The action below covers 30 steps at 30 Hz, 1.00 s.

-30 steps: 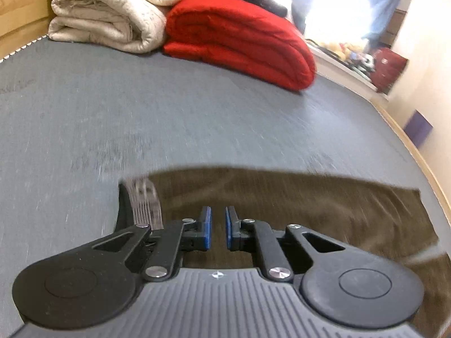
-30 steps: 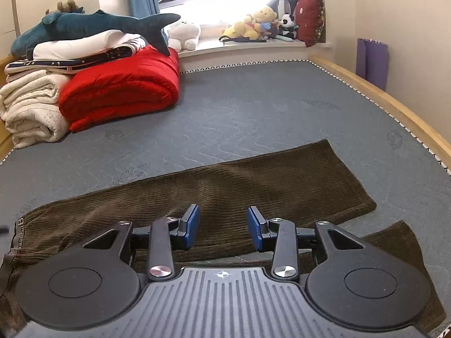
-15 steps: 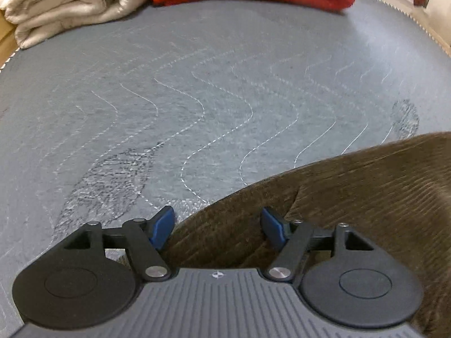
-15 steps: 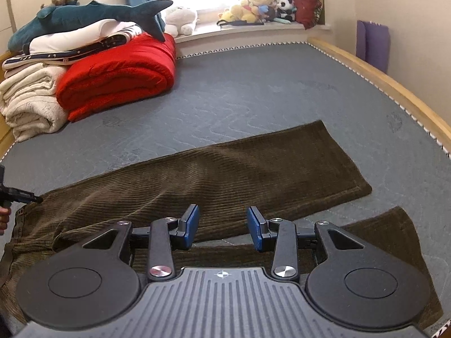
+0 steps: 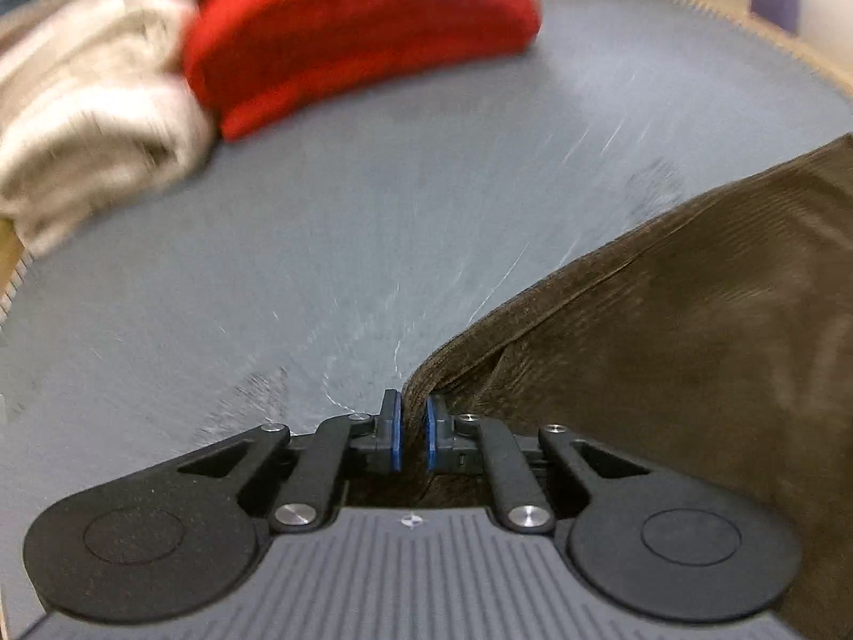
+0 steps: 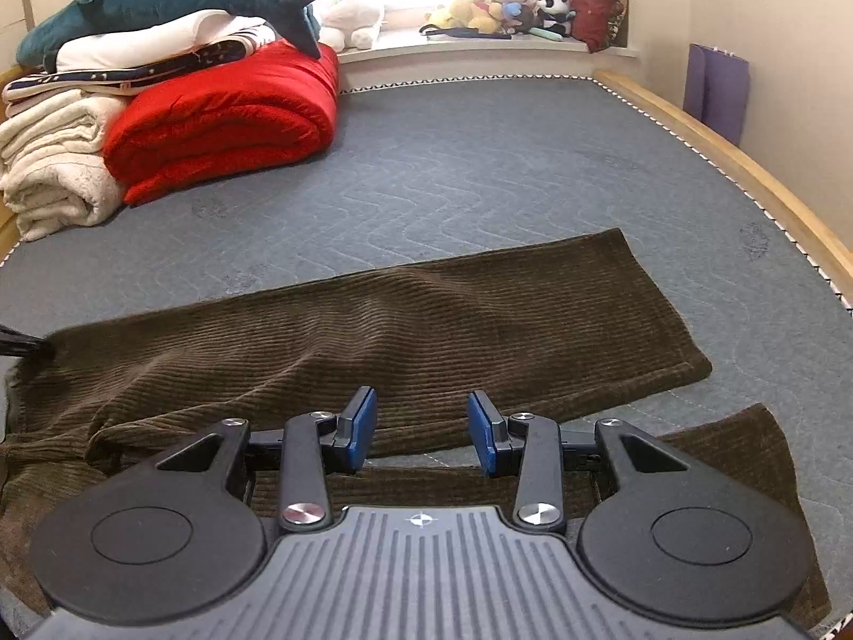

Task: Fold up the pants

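Observation:
Brown corduroy pants lie spread on the grey mattress, legs pointing right, one leg above the other. My left gripper is shut on the waist edge of the pants, with cloth pinched between its blue pads; its tip shows at the far left of the right wrist view. My right gripper is open and empty, hovering over the gap between the two legs near their middle.
A red folded blanket and cream blankets are stacked at the back left, with a plush shark on top. A wooden bed rail runs along the right. Stuffed toys line the windowsill.
My left gripper has closed from open onto the pants' waist edge and its view has swung. My right gripper has stayed open, moving slightly nearer the legs.

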Each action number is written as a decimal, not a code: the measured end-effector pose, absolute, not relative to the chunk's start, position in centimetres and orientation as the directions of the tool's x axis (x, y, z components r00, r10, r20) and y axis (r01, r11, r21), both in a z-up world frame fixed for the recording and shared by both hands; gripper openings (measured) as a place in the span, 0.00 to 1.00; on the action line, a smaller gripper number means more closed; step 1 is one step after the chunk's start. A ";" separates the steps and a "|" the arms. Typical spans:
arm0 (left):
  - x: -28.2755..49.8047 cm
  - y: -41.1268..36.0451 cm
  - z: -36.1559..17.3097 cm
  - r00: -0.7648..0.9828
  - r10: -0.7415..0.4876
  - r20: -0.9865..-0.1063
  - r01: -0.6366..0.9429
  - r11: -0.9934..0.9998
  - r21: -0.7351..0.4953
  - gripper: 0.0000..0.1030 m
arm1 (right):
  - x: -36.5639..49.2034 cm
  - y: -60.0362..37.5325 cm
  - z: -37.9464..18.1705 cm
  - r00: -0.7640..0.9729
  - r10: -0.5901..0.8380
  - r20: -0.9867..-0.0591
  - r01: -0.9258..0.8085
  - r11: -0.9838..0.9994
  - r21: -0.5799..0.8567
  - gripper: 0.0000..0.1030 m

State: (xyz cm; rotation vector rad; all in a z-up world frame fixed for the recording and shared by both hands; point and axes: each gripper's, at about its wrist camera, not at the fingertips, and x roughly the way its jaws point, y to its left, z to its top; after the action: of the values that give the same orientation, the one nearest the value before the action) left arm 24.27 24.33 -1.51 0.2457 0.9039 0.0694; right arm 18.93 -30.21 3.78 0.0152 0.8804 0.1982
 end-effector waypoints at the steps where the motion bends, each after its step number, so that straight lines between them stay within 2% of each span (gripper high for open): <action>1: 21.9 23.6 -0.2 0.654 0.159 -0.739 0.052 0.966 0.254 0.09 | 18.9 -30.2 3.8 0.622 0.172 -0.764 -0.155 0.983 0.096 0.39; 5: 9.4 19.8 3.0 0.745 0.084 -0.662 0.092 0.969 0.227 0.08 | 18.3 -30.2 4.3 0.630 0.143 -0.763 -0.083 0.990 0.116 0.39; 9: 1.0 16.9 -0.1 0.687 0.071 -0.723 0.091 0.979 0.183 0.06 | 17.3 -30.3 5.1 0.648 0.163 -0.744 -0.025 0.981 0.193 0.39; 12: -1.1 15.3 -3.5 0.634 0.112 -0.765 0.088 0.973 0.215 0.07 | 16.8 -30.1 5.6 0.680 0.142 -0.720 0.003 0.981 0.196 0.39; 14: -1.7 15.0 -3.8 0.665 0.137 -0.734 0.036 0.976 0.214 0.07 | 16.8 -30.1 5.8 0.697 0.128 -0.706 0.023 0.979 0.201 0.39; 15: -2.0 15.4 -3.4 0.686 0.103 -0.720 -0.002 0.990 0.140 0.15 | 16.9 -30.2 5.7 0.701 0.119 -0.704 0.036 0.979 0.202 0.39; 17: -2.7 17.3 -3.1 0.711 -0.005 -0.704 -0.098 0.990 -0.106 0.38 | 17.2 -30.5 5.3 0.699 0.104 -0.708 0.070 0.975 0.211 0.39; 20: -2.7 19.3 -4.6 0.667 -0.165 -0.726 -0.144 0.928 -0.343 0.38 | 17.4 -31.1 4.8 0.690 0.098 -0.717 0.110 0.965 0.238 0.39; 23: -1.8 20.4 -6.7 0.602 -0.232 -0.764 -0.196 0.885 -0.422 0.38 | 17.4 -32.0 4.5 0.684 0.104 -0.722 0.139 0.953 0.269 0.39; 25: -0.8 21.9 -8.1 0.570 -0.241 -0.785 -0.269 0.848 -0.456 0.44 | 17.4 -32.7 4.3 0.682 0.108 -0.723 0.151 0.947 0.285 0.39; 30: 0.3 24.9 -9.8 0.602 -0.193 -0.775 -0.391 0.775 -0.496 0.45 | 18.8 -35.5 3.0 0.652 0.131 -0.747 0.224 0.908 0.355 0.39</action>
State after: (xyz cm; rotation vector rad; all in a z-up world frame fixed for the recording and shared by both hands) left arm 0.26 24.94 -9.76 -0.6993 0.9376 0.1264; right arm 18.78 -35.45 3.00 0.4442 0.8668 -0.0548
